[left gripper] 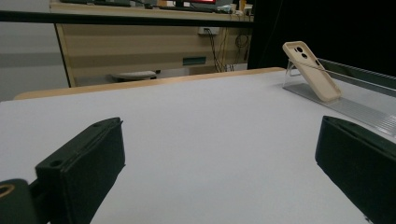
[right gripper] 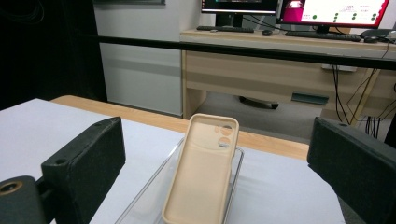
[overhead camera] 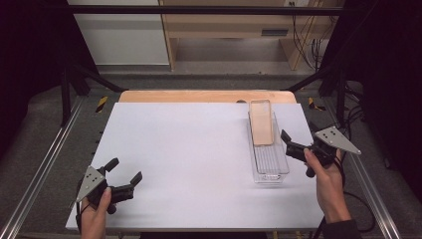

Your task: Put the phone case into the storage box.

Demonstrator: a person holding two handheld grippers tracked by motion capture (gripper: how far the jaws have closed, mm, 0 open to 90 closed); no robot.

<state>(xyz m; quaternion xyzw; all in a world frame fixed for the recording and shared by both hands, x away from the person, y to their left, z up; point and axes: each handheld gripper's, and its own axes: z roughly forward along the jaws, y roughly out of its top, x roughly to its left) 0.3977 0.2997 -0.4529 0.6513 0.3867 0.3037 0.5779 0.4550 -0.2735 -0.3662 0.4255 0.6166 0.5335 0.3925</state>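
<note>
— What are you working on, surface-wise?

— Your worktop (overhead camera: pixel 199 164) is a pale grey-white matte sheet laid over a light wooden board, whose edge shows as a strip along the far side. It sits inside a dark metal frame, with rails running down both sides and a black bar across the far end. The floor around it is grey carpet.

— And where does the thing stand?

— The beige, soft-looking phone case (overhead camera: pixel 261 122) leans tilted, camera cut-outs uppermost, with its lower end in the clear, ribbed plastic tray (overhead camera: pixel 271 167) and its upper end propped on the tray's far end. The long narrow tray lies on the right part of the worktop, running away from you.

— How are your hands placed?

— Your right gripper (overhead camera: pixel 293 144) is just beside the tray's right wall, its jaws spread wide and holding nothing; in the right gripper view the case stands between them, farther off, with no contact. Your left gripper (overhead camera: pixel 124 172) is low over the near left corner, well apart from the tray, jaws likewise wide and empty.

— The room beyond?

— A light wooden desk (right gripper: pixel 280 70) with monitors (right gripper: pixel 294 7) and a keyboard, cables hanging at its right, a white panel to its left, black curtains at both sides.
</note>
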